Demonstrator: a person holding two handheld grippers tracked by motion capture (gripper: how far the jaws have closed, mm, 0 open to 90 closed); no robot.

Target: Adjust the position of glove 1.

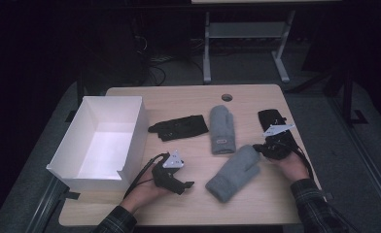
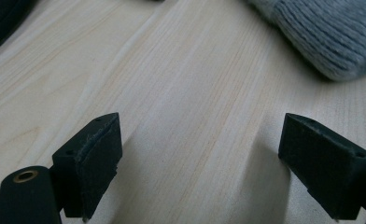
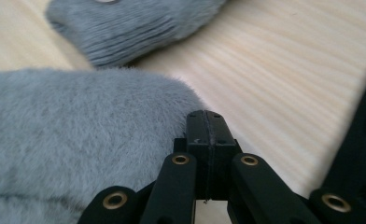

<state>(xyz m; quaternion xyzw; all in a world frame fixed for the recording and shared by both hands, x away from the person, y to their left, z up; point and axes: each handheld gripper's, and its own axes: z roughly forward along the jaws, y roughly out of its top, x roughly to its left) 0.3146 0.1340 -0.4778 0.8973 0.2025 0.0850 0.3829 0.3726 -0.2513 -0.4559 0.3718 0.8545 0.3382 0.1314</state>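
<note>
— While the right gripper (image 1: 262,147) has its fingers closed on nothing at the near grey mitten's (image 1: 233,173) tip, which step is this?
— Probably nudging; the mitten lies flat on the desk (image 1: 188,94). Next, open and pinch it.
— The left gripper (image 2: 202,163)?
— Fingers open, empty.

Bare bench (image 1: 188,204) runs along the near edge between the white box (image 1: 101,141) at the left edge and the nearer grey mitten (image 1: 233,174). The far edge lies open behind the black glove (image 1: 179,127) and upright grey mitten (image 1: 221,130).
</note>
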